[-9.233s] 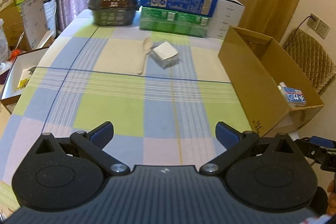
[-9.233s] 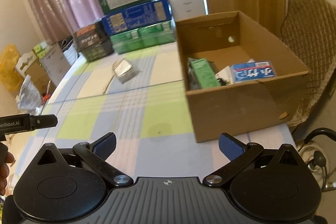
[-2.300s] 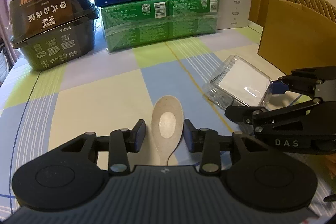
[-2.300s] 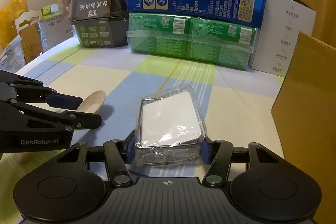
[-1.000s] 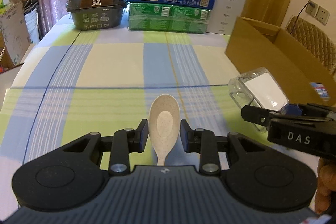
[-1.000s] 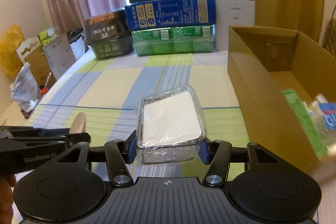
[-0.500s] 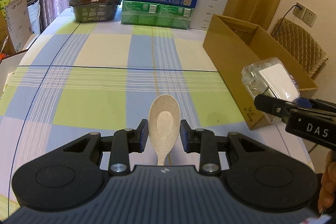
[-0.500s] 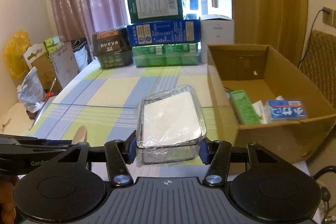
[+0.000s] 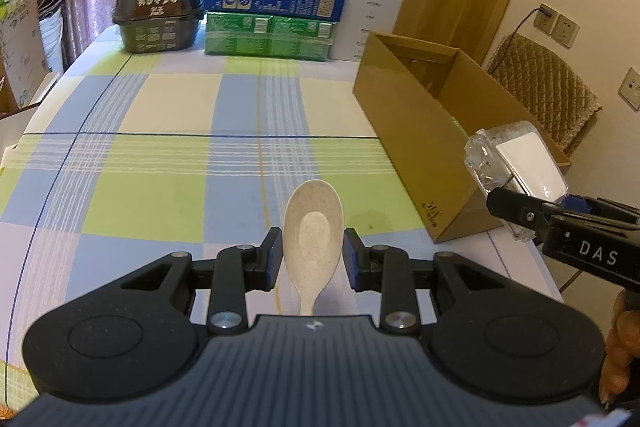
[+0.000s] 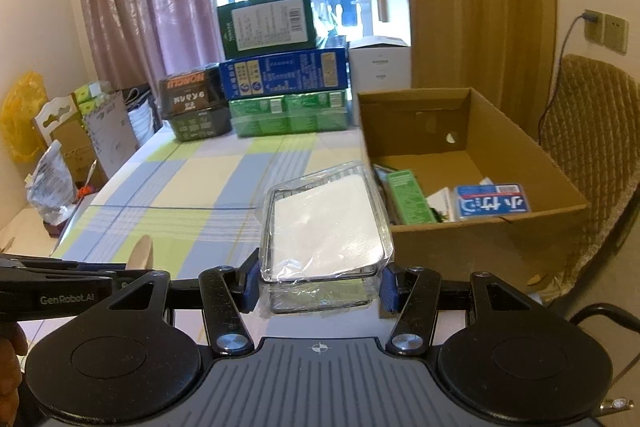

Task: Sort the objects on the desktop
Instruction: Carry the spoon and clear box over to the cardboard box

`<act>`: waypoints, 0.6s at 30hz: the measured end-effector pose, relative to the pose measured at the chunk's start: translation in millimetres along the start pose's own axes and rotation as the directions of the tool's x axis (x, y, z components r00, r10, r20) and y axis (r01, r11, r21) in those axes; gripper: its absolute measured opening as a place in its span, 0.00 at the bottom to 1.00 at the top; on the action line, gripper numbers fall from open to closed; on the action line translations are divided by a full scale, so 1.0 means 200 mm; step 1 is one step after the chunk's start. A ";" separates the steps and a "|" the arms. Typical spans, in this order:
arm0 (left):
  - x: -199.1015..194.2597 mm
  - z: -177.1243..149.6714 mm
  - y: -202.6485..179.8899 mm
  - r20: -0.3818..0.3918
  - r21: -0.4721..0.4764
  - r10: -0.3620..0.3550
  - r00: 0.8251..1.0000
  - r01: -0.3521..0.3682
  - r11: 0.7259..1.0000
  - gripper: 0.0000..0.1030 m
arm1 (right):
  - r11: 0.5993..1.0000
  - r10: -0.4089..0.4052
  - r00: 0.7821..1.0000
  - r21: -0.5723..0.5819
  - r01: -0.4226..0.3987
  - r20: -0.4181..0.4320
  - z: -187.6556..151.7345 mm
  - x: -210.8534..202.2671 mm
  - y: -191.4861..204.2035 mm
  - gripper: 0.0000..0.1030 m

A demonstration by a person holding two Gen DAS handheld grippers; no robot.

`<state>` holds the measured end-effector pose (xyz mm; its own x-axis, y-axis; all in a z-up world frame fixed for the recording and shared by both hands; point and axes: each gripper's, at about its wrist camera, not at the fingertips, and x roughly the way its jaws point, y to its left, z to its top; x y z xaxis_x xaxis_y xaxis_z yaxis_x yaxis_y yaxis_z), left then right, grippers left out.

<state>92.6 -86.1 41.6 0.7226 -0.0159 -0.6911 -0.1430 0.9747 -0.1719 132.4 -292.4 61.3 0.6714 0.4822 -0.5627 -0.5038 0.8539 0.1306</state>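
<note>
Left gripper (image 9: 313, 254): jaws clamping a speckled beige plastic spoon (image 9: 313, 223), bowl pointing ahead, lifted above the worktop.
Right gripper (image 10: 320, 281): jaws gripping a clear plastic-wrapped white box (image 10: 324, 227), heading, likely, for the open brown cardboard box (image 10: 480, 243) ahead-right.

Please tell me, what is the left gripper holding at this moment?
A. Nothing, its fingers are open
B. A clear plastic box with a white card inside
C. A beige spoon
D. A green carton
C: in the left wrist view the left gripper is closed on the beige spoon, while the clear plastic box sits in the right gripper.
</note>
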 end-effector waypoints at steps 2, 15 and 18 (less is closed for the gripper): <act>0.00 0.01 -0.02 0.001 0.008 -0.003 1.000 0.003 1.000 0.26 | 1.000 -0.005 1.000 0.008 0.005 0.004 0.00 -0.02 -0.02 0.51; 0.02 0.04 -0.23 -0.014 0.054 -0.063 0.998 0.063 0.997 0.26 | 0.994 -0.079 0.997 0.072 0.078 0.024 0.00 -0.13 -0.24 0.51; 0.04 0.04 -0.29 -0.021 0.063 -0.090 0.996 0.091 0.994 0.26 | 0.992 -0.102 0.994 0.084 0.099 0.028 0.00 -0.16 -0.30 0.51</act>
<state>111.5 -141.8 52.3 0.7180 -0.1079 -0.6876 -0.0340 0.9813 -0.1894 140.9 -359.2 72.3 0.7341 0.3983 -0.5500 -0.3875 0.9108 0.1423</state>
